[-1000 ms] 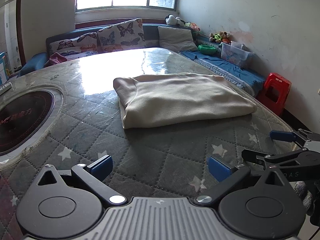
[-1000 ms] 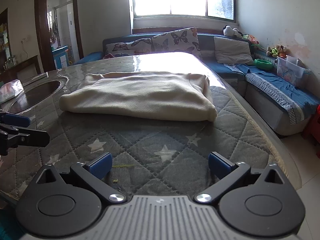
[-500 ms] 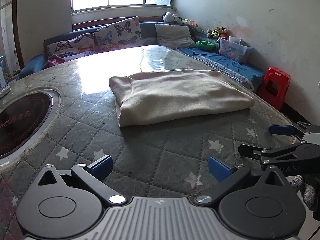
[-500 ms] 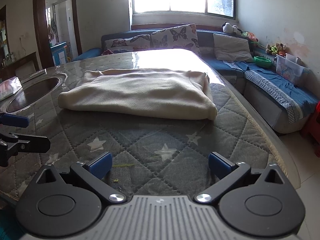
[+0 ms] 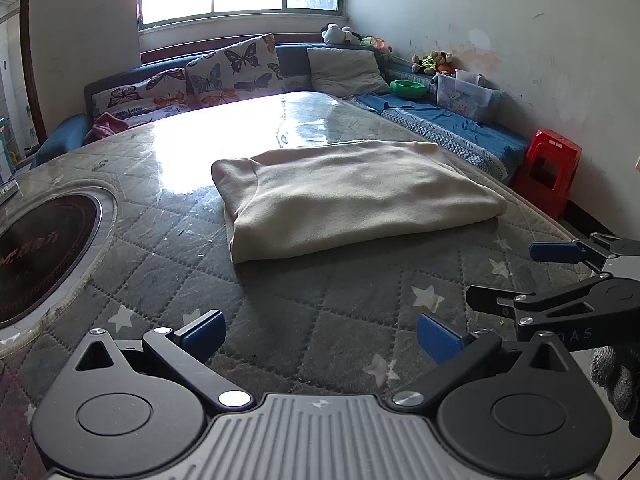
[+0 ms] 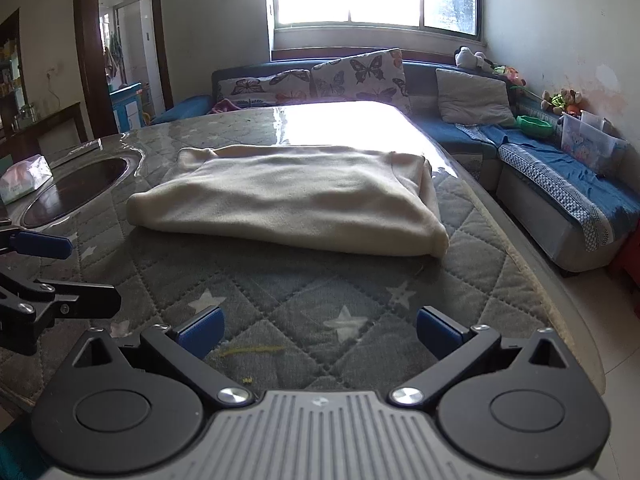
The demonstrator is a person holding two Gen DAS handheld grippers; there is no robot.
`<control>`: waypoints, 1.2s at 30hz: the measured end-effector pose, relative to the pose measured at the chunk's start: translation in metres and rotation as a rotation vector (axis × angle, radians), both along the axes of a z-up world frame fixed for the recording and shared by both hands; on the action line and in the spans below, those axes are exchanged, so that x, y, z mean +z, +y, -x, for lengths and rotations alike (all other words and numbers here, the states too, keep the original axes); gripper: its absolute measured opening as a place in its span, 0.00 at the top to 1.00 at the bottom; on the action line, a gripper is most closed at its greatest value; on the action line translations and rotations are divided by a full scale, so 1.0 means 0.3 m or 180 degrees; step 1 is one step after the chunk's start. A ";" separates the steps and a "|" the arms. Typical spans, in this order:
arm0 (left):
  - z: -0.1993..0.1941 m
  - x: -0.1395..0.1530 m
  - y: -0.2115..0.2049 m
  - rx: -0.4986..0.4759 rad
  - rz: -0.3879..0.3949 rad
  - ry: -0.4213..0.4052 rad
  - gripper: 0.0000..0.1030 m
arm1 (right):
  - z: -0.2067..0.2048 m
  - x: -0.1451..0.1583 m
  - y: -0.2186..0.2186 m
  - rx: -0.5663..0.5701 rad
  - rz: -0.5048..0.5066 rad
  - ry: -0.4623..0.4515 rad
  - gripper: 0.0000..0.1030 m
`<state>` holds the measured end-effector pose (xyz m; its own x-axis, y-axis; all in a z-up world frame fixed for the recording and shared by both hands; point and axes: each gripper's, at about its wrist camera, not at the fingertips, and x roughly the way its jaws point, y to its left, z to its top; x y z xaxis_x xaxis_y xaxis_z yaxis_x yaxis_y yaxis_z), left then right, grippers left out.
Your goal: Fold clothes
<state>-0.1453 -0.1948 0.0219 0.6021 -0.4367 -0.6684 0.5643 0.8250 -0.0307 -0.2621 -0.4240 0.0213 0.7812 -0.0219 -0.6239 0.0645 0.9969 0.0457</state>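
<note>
- Cream garment [image 5: 344, 196] lying folded into a thick, neat rectangle on the quilted table cover [image 5: 280, 320], out toward the far half of the table, well short of the sofa cushions [image 5: 236, 68] behind it.
- Seen from the right wrist camera, same garment [image 6: 288, 200] with a rounded fold along its near edge and stacked layers showing at its right end; judged already folded, little or nothing left to do on this piece.
- Left gripper [image 5: 318, 334] held low over the table edge nearer than the garment, fingers spread wide, nothing between the blue pads [image 5: 202, 332]; clear of the cloth, probably so as not to disturb the finished fold.
- Right gripper [image 6: 318, 330] likewise nearer than the garment and apart from it, fingers wide and empty; also visible from the left wrist camera, to the right of the garment's near corner.
- Both tools level and side by side, pointing at the garment: a stance fitting a check of the result or a pause before a final tidy.
- Round inset hob [image 5: 36, 252] to the left of the garment, apart from it.
- Red stool [image 5: 548, 172] on the floor beyond the garment's right end, off the table.
</note>
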 end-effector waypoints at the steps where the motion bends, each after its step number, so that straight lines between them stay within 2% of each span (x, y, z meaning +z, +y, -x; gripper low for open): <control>1: -0.002 -0.001 -0.002 0.0000 -0.0004 0.0001 0.00 | -0.002 0.002 -0.001 -0.0004 -0.0002 -0.0008 0.00; 12: -0.030 -0.013 -0.023 0.0001 -0.0096 -0.0003 0.00 | -0.020 0.004 -0.016 -0.0035 -0.0050 -0.0057 0.00; 36: -0.115 -0.025 -0.051 0.0079 -0.0093 0.0068 0.00 | -0.074 -0.012 -0.026 -0.0091 -0.0087 -0.0049 0.00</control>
